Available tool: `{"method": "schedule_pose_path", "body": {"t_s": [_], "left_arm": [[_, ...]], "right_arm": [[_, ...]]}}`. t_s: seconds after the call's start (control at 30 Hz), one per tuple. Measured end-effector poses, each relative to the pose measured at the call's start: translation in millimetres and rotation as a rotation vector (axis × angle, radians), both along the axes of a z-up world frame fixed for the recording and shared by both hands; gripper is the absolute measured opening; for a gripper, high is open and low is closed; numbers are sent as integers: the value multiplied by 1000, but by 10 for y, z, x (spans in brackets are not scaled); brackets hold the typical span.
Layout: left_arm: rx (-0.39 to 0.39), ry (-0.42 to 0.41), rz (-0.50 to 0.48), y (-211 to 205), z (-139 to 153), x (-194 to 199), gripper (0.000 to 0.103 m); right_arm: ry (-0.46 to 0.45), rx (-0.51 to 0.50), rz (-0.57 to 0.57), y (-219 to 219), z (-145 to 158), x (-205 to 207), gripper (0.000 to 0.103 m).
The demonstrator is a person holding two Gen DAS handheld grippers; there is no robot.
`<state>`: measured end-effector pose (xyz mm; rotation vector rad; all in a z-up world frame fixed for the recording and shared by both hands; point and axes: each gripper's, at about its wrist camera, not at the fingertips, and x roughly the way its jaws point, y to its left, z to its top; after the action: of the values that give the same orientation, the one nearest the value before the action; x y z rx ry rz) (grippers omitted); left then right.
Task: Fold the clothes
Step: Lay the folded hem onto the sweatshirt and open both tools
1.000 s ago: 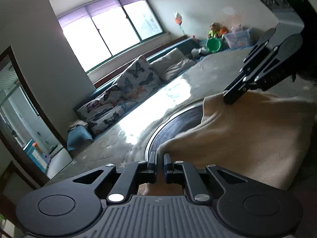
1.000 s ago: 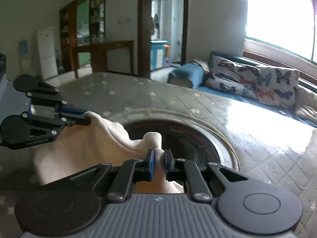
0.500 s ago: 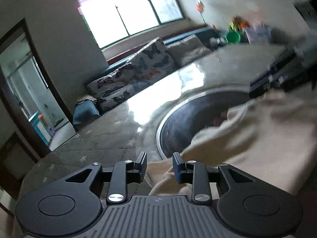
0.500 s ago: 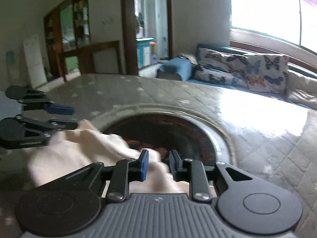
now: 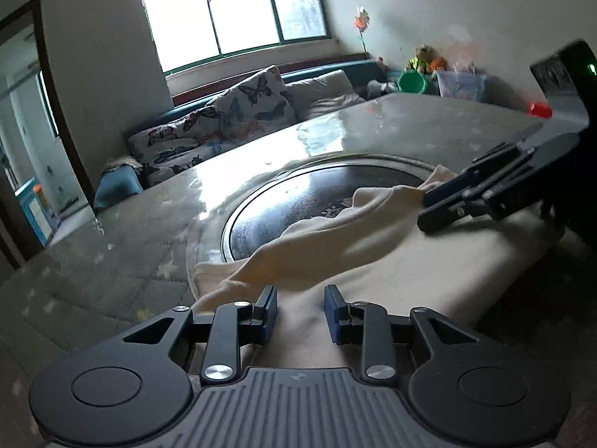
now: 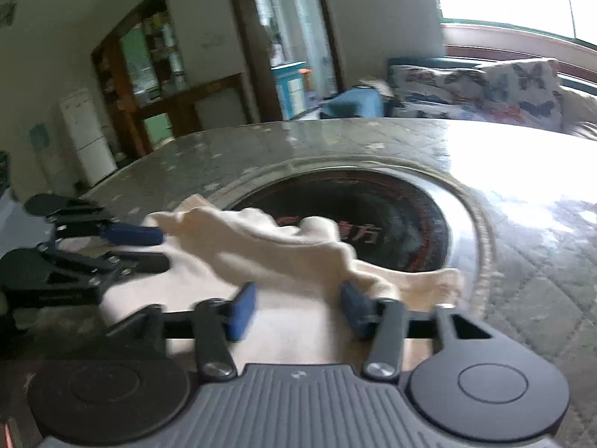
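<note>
A cream garment (image 5: 373,261) lies folded on the quilted table (image 5: 112,254), its far edge rumpled over the dark round inset (image 5: 298,201). My left gripper (image 5: 300,298) stands open over the garment's near left part, the cloth lying loose between its blue pads. My right gripper (image 5: 425,211) is at the garment's right end. In the right wrist view the right gripper (image 6: 298,298) has its jaws opening wide, and the cream garment (image 6: 280,250) lies slack between the pads with neither pressing on it. The left gripper (image 6: 164,248) shows at the left, open beside the cloth.
A sofa with butterfly cushions (image 5: 224,123) runs under the window beyond the table. A green basin (image 5: 412,83), a clear bin and toys sit in the far corner. A white fridge (image 6: 87,134) and a doorway stand behind the table's other side.
Both grippers were shut on the garment's raised far edge. They sank, opened and let go, and the cloth now lies slack on the table.
</note>
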<state>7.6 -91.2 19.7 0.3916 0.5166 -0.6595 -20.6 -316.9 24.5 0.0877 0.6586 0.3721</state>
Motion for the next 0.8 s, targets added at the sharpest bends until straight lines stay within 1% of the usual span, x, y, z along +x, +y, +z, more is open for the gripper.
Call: {"method": "schedule_pose_path", "body": {"t_s": [0.03,0.1,0.17,0.2,0.23,0.37,0.4,0.43,0.5,0.6,0.67,0.8], "left_arm": [[-5,3,6,1,9,-14,32],[-16,7,17,17,14,-40,32],[-25,10,31,64,12,-44,32],[-35,17,38,96,19,-45,32],[-48,27,47,143,30,-46,32],[-57,28,98,313,56,-37,34],[-62,32,112,357,64,-24,34],[-67,34,125,396,70,-15,35],[-66,31,143,451,78,-8,43],[-52,17,155,476,84,-25,44],[-55,11,156,466,118,-46,44],[-106,-27,143,511,281,-157,44]], "right_arm": [[-2,-4,15,18,3,-11,67],[-7,-23,27,56,8,-25,69],[-7,-17,30,55,3,-24,72],[-6,-8,35,46,-2,-18,76],[-5,1,45,43,-7,5,83],[-3,-14,73,85,-8,10,89],[-3,-18,79,98,-10,12,92],[-2,-23,85,111,-11,14,97],[3,-32,95,137,-15,20,103],[8,-38,97,145,-25,17,103],[8,-40,97,149,-30,21,103],[11,-45,100,162,-43,31,103]]}}
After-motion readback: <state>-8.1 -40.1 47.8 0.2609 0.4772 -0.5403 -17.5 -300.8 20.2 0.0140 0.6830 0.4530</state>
